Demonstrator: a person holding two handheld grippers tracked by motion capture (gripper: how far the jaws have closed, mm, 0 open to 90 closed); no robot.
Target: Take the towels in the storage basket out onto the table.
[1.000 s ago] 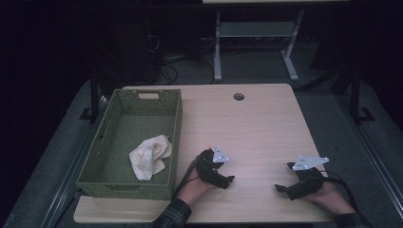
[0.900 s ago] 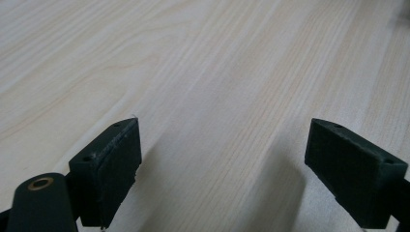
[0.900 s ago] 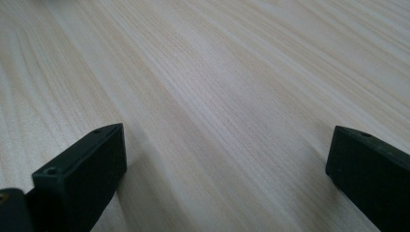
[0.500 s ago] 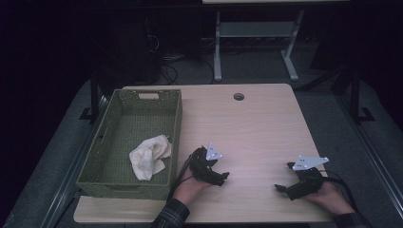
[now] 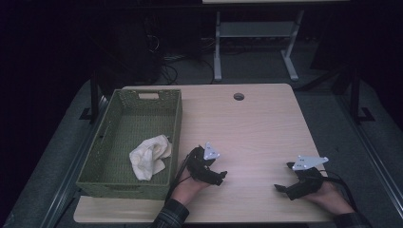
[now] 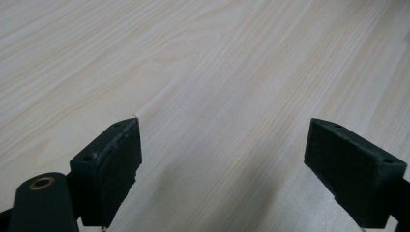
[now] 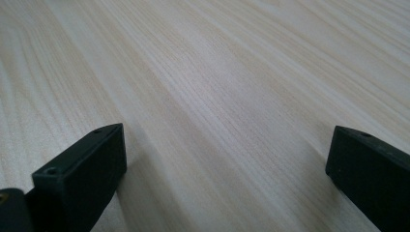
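A crumpled cloth (image 5: 149, 159) lies inside the green basket (image 5: 176, 124) at the left of the high view, toward the basket's lower right corner and close against its right wall; it sits wholly within the rim, with nothing draped over the edge. Judged from that, the putting-away looks done: the 1 loose thing in sight is already in the basket, and the bench (image 5: 256, 128) around it is bare pale wood. The left claw (image 5: 220, 176) rests low on the bench at lower centre of the high view, just right of the basket and pointing away from it toward the right; in the left gripper view its 2 jaws stand wide apart over bare wood grain with nothing between them, so it is released. The right claw (image 5: 284, 176) sits at the lower right of the high view, well apart from the basket, and the right gripper view shows its jaws spread wide too, grasping nothing. What seems left is little: perhaps only parking both hands, unless the cloth is meant to be spread or folded, which cannot be told from here.
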